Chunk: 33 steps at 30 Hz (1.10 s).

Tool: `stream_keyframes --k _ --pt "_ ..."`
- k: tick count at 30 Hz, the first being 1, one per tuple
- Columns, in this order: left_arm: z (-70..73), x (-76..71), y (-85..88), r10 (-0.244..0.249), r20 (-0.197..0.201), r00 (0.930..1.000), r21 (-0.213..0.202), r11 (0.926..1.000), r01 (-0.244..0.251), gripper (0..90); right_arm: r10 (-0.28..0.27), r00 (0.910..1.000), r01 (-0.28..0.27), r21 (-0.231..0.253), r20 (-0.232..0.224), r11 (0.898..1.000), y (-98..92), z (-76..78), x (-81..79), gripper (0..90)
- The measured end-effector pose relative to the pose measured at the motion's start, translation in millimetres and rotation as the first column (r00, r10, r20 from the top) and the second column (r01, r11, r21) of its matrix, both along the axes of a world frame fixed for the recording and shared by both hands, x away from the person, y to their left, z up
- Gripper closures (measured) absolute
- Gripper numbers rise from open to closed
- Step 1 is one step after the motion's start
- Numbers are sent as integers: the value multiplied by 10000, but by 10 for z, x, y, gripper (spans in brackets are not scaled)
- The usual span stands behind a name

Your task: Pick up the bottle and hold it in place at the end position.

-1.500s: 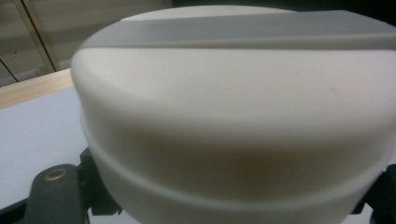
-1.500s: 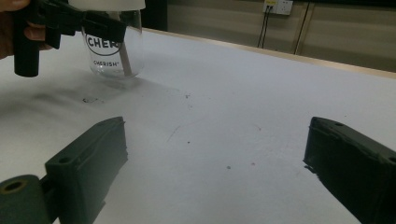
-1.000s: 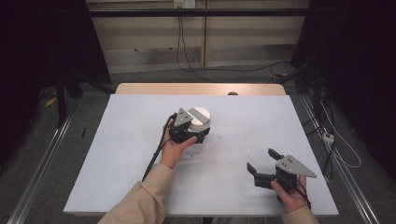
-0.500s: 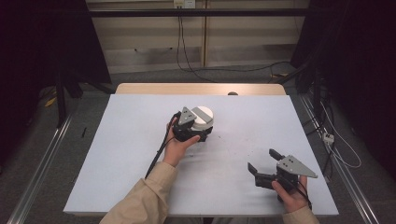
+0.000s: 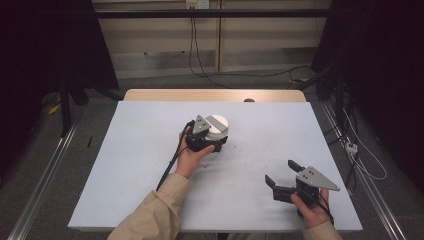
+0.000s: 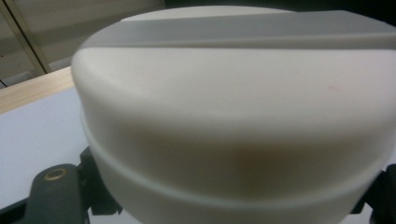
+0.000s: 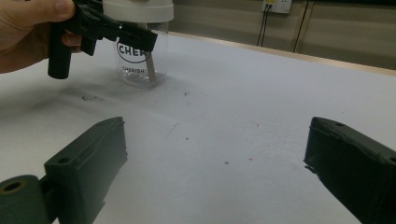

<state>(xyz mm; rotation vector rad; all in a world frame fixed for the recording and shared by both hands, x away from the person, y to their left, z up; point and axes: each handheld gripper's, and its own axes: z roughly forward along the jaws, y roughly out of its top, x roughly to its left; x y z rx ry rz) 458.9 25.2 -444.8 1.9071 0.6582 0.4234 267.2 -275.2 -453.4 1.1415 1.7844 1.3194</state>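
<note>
1. Jar — high view: a clear jar with a white lid stands upright near the middle of the white table, slightly toward the far side. The left gripper is clamped on it just under the lid, held by the left hand, with its cable trailing back along the beige sleeve.
2. Same view: the right gripper rests on the table near the right front corner, well apart from the jar. Its jaws stand wide with nothing between them; the right hand holds it from behind.
3. Left gripper view: the lid sits very close, a grey band across its top. Black jaw parts sit against the jar at both lower corners — closed on it.
4. Right gripper view: its own two jaws are spread over bare table. Farther off at upper left, the jar bears dark lettering, stands on the table, and the left gripper grips it below the lid.
</note>
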Motion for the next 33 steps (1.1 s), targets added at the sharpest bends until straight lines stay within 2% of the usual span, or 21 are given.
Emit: stream_keyframes --k 6,19,23,33 --pt "-13 4 12 -24 108 9999 176 9998 22 185 20 10000 -20 -12 6 10000 4 -2 1 50" --pt "-41 0 70 -212 16 9998 0 9998 212 185 191 9998 -193 -121 -105 9997 39 0 26 49" --pt "-70 -14 109 -265 65 9996 -179 9995 266 185 282 9995 -283 -149 -125 9995 81 10 72 48" --pt "-76 -17 116 -396 131 9991 -122 9991 397 185 523 9985 -527 -283 -154 9982 193 54 162 49"
